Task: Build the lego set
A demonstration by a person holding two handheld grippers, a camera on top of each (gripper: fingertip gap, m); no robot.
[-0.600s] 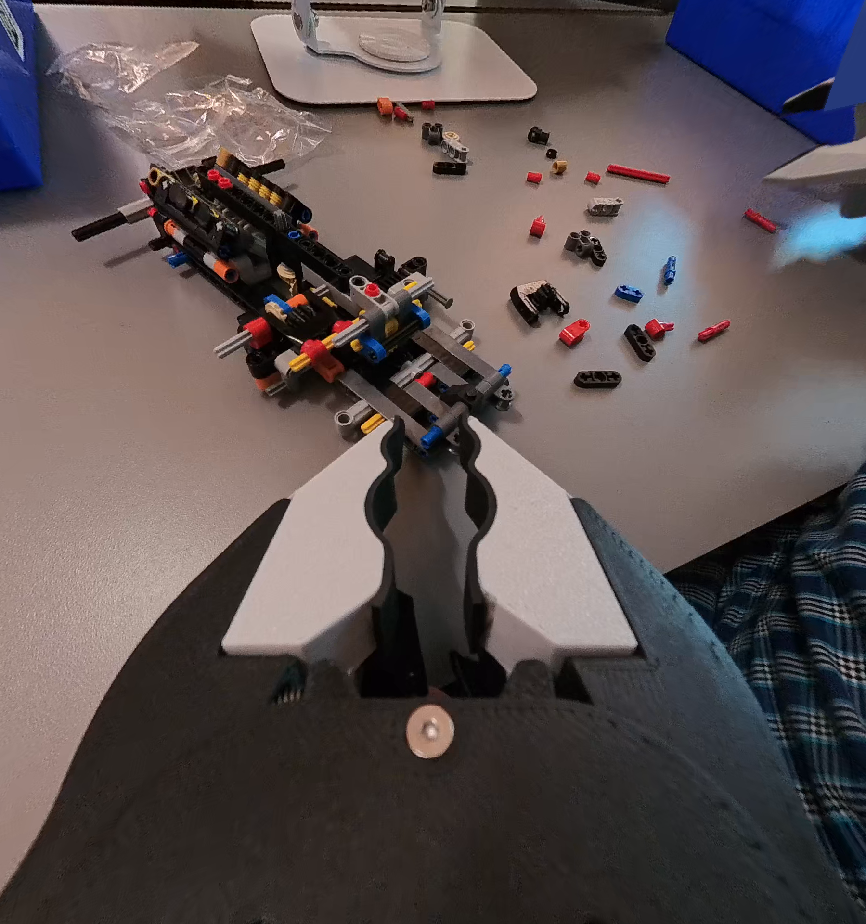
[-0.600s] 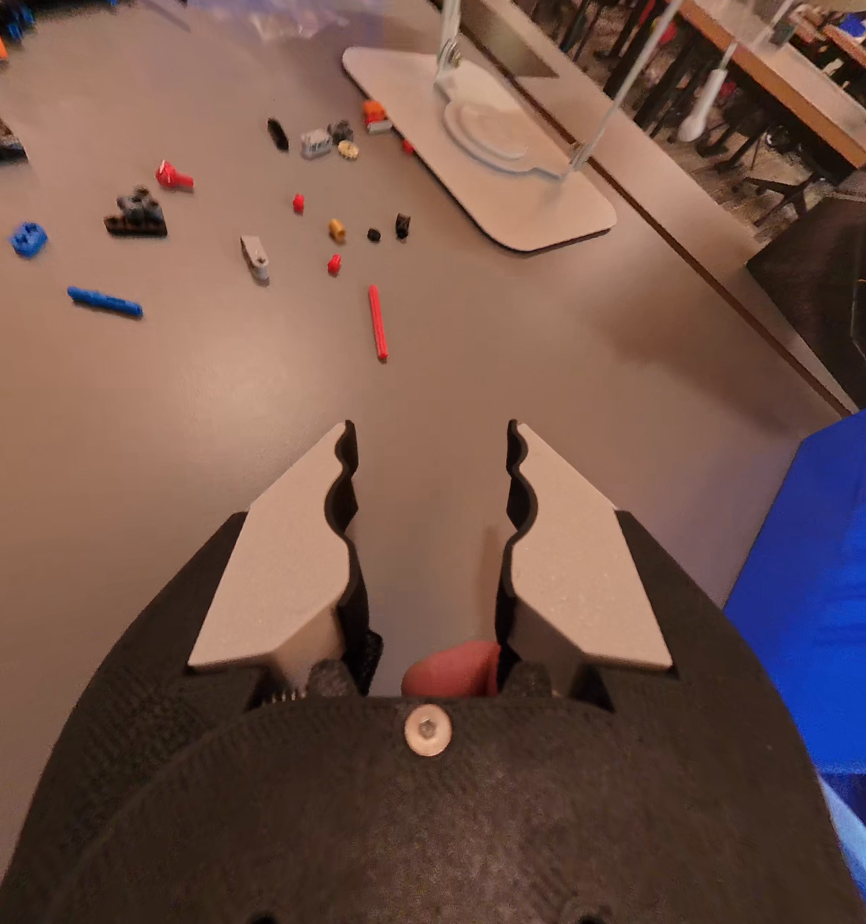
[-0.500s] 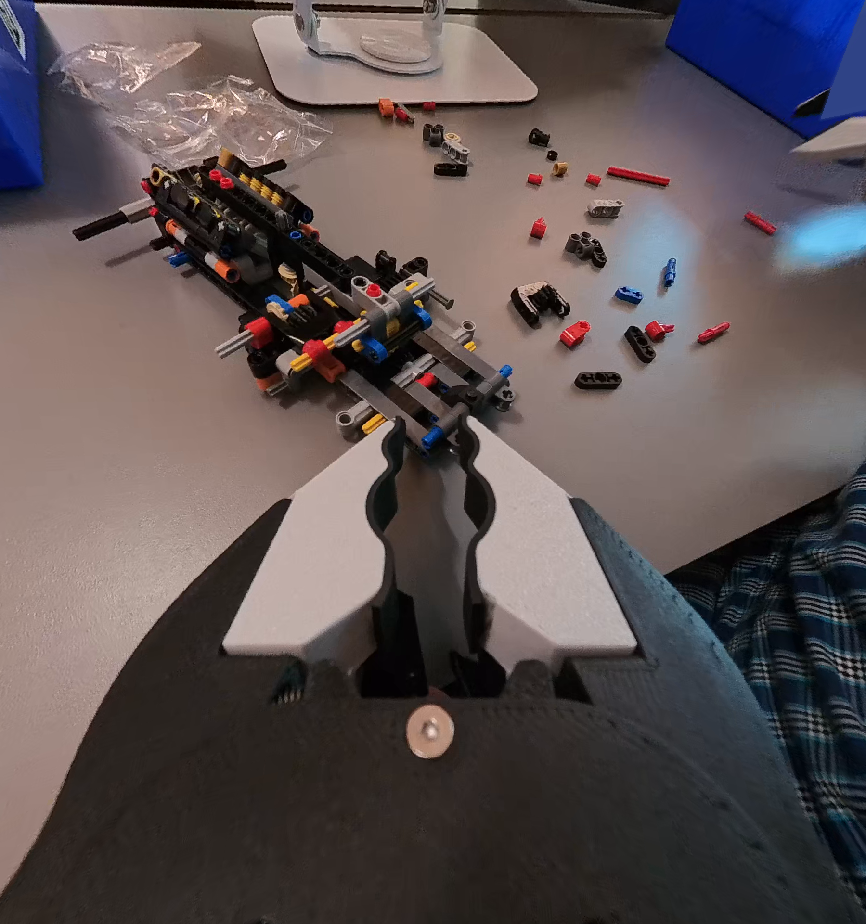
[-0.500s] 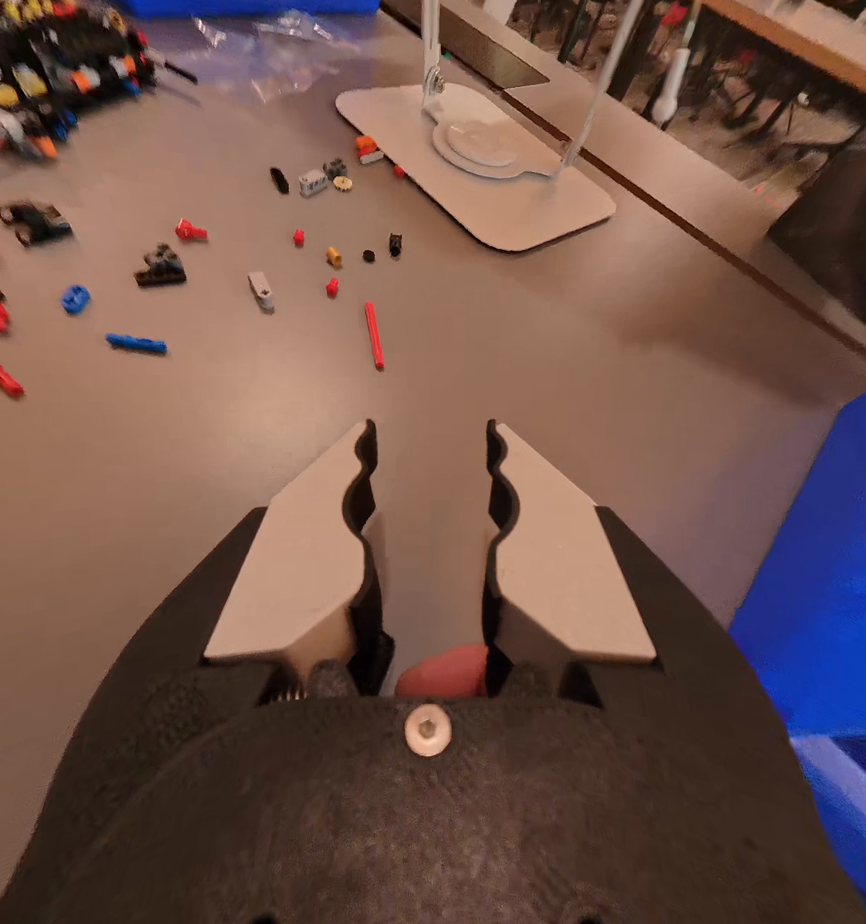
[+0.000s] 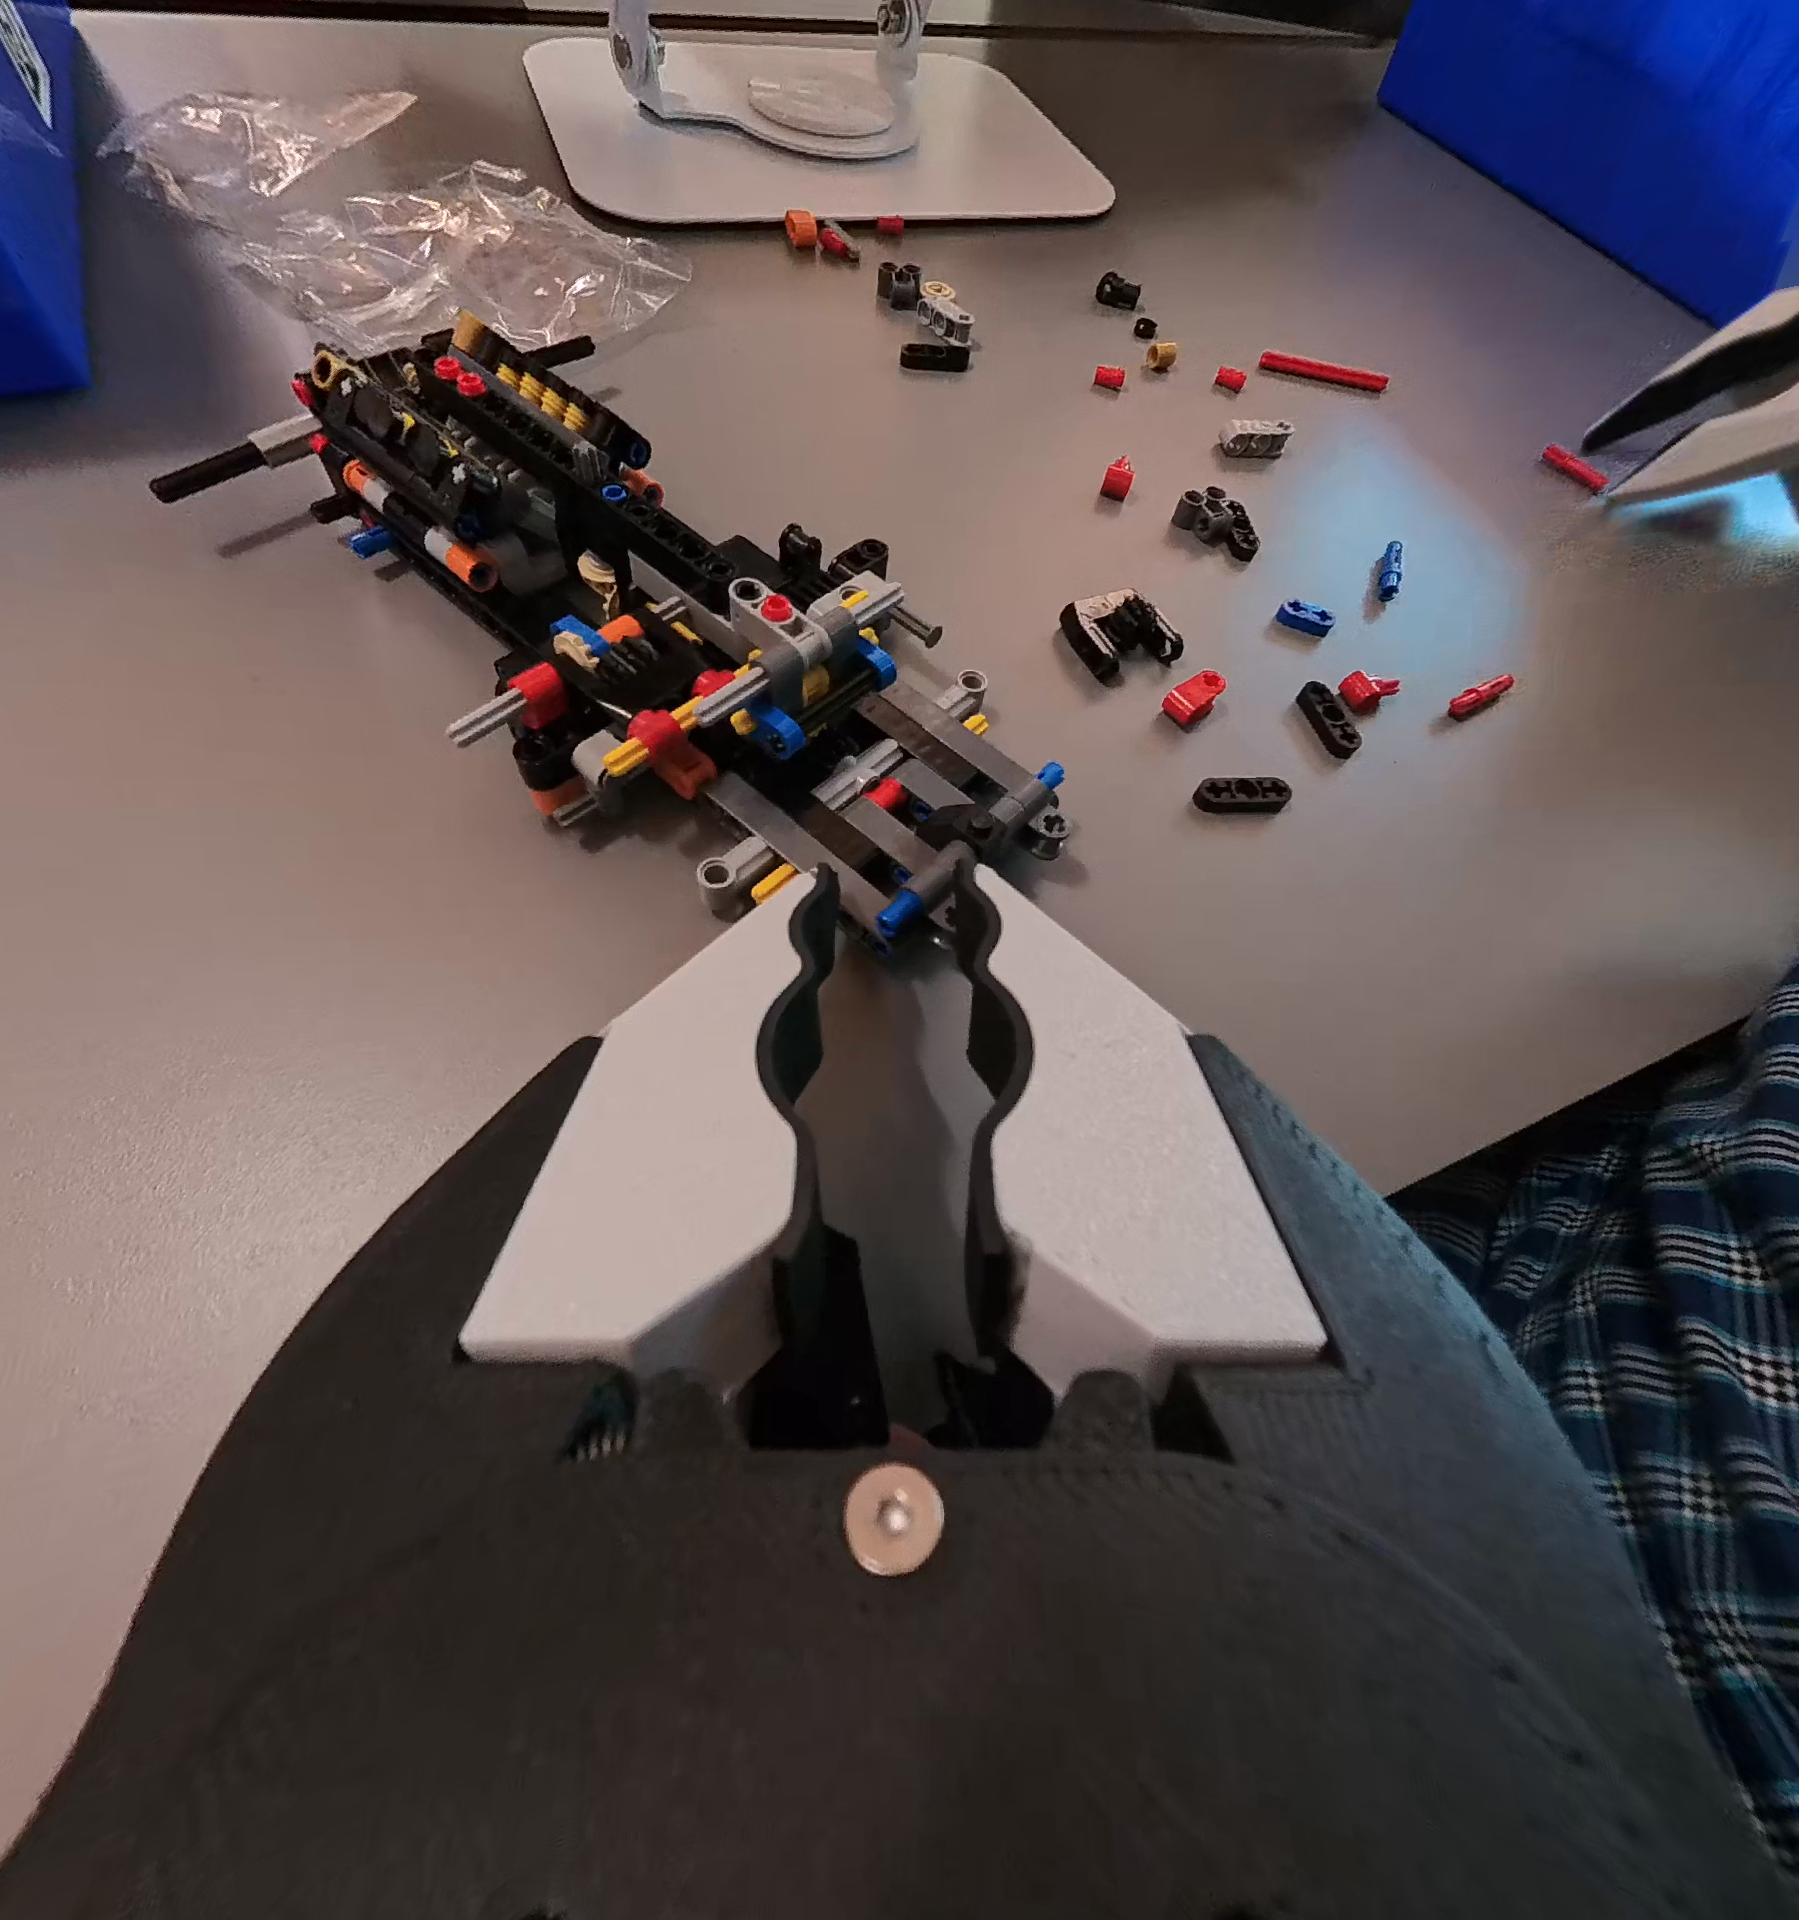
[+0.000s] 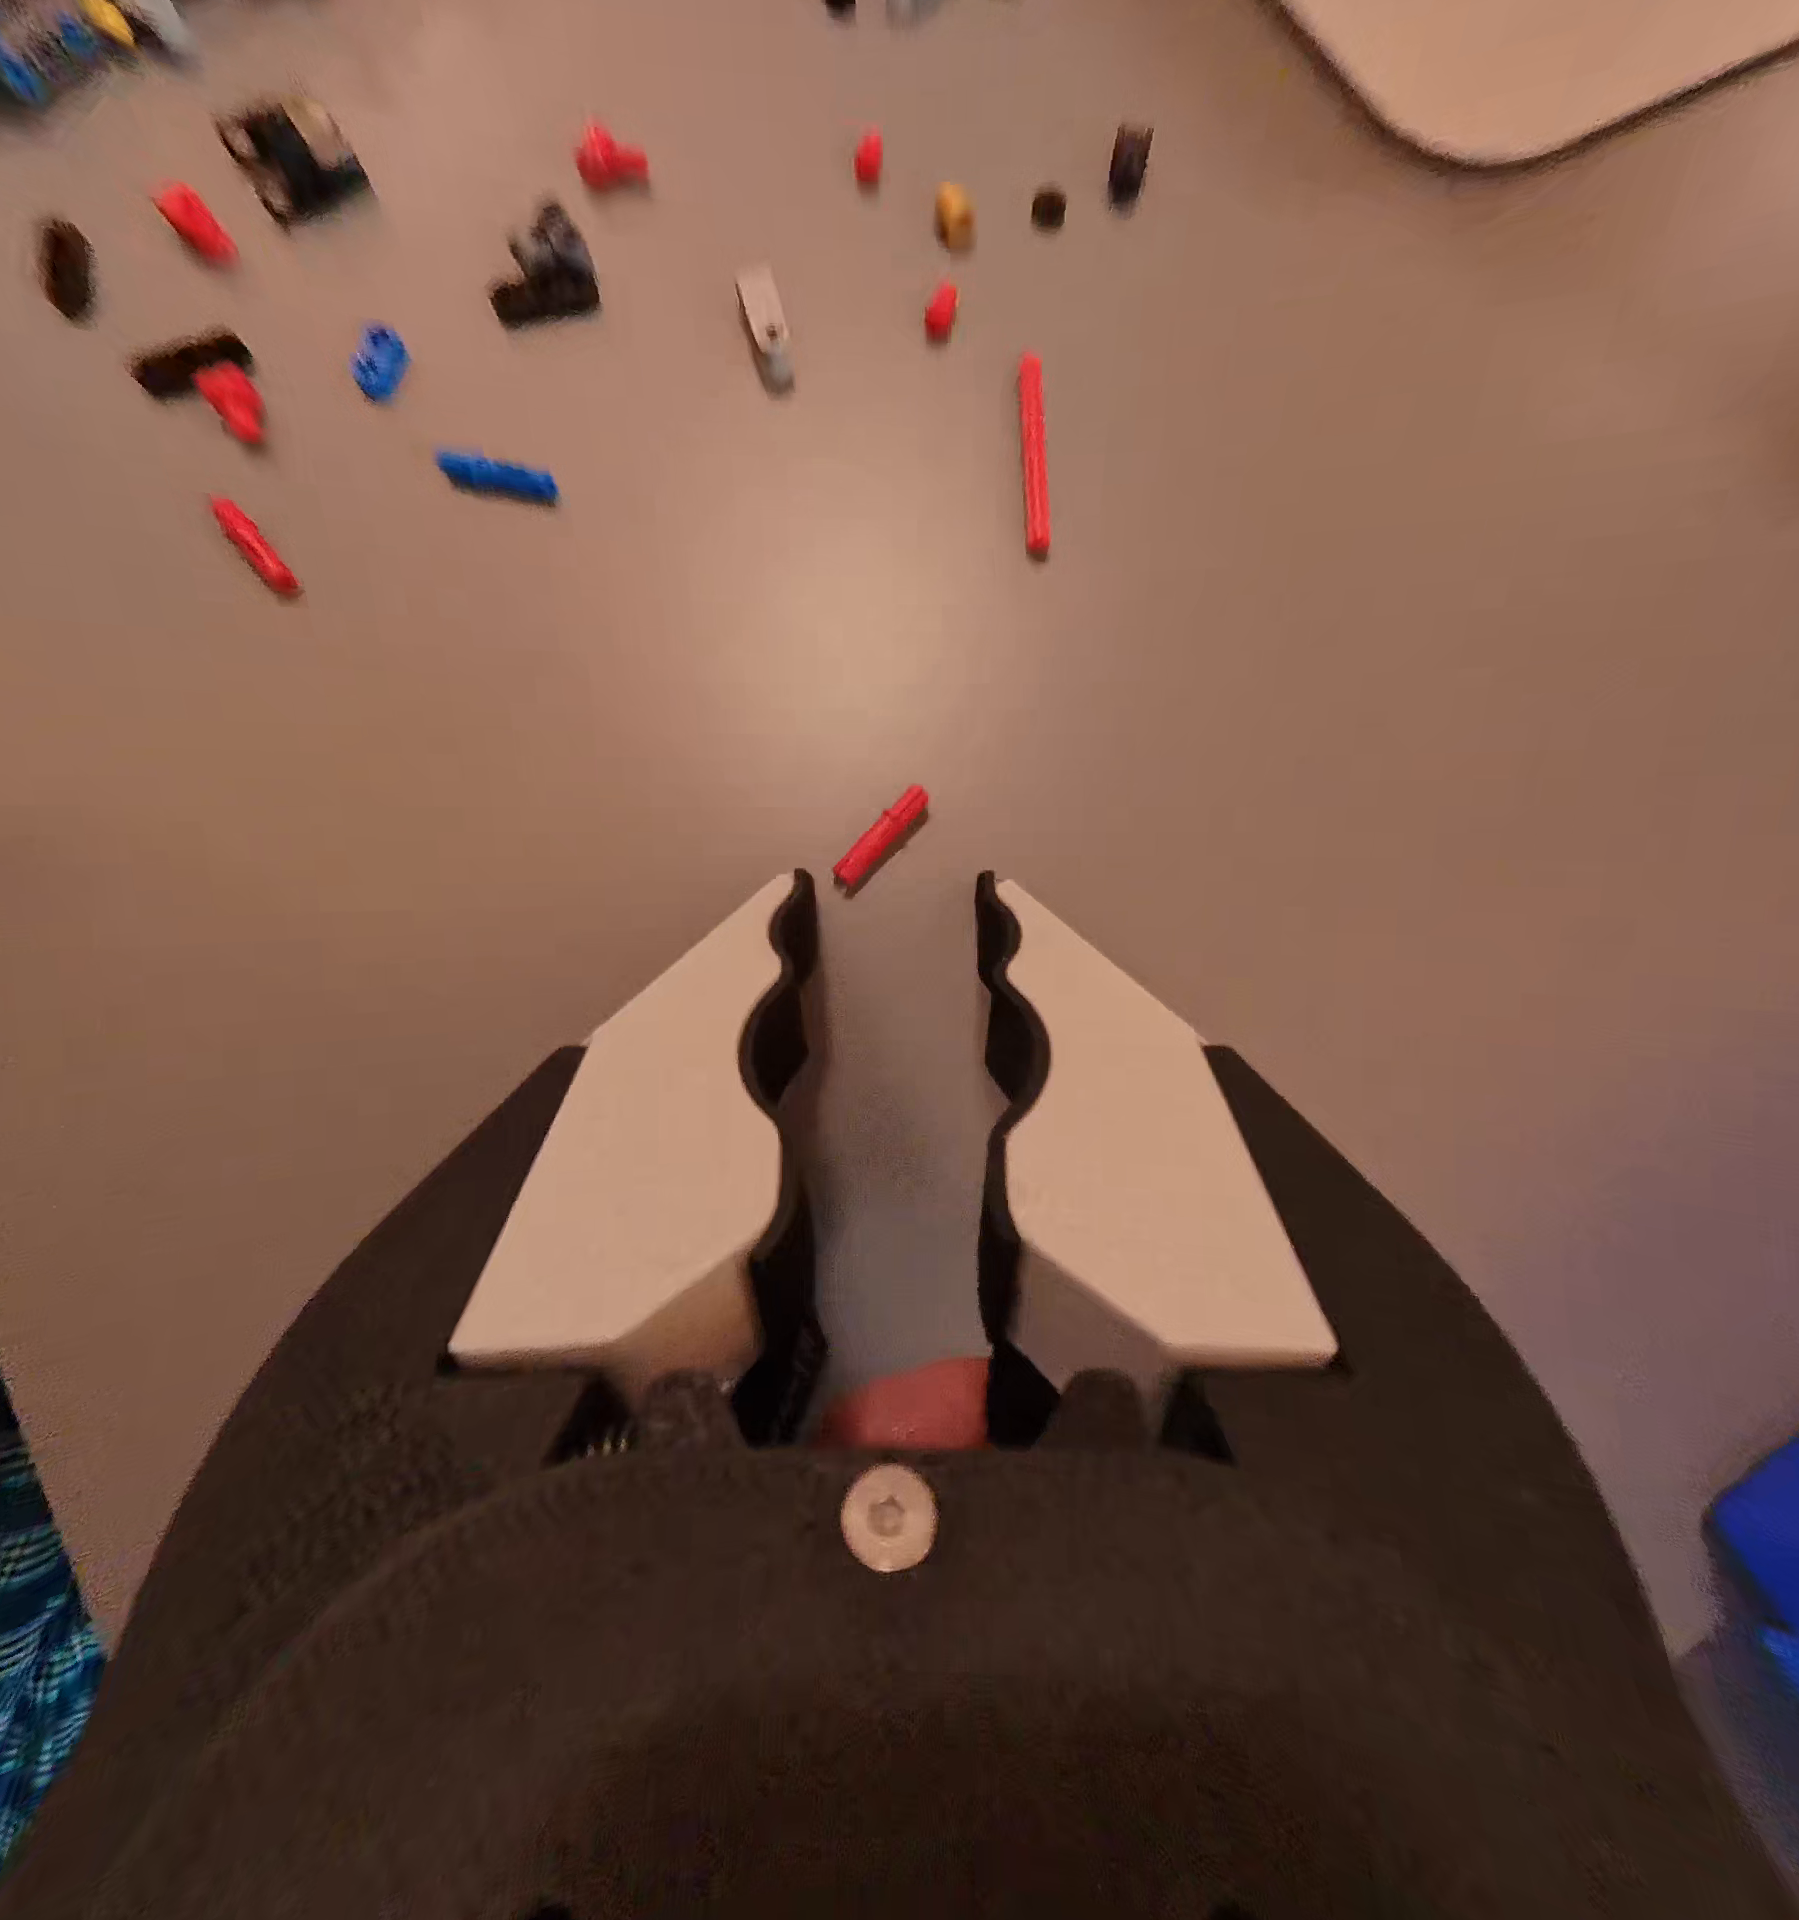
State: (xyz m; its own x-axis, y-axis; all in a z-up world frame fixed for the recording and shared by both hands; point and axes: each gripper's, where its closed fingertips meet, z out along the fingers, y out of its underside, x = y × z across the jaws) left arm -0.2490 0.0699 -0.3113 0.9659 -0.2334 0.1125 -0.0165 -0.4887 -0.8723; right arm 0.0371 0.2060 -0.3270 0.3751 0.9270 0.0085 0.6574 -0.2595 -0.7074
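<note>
The long black lego build (image 5: 666, 644) with red, yellow and blue bits lay in the middle of the grey worktop (image 5: 199, 1039). Its near end was hidden behind the left gripper (image 5: 895, 904), which was partly spread. The right gripper (image 6: 895, 883) was empty and partly spread, just short of a small red pin (image 6: 879, 836). Loose pieces looked blurry.
</note>
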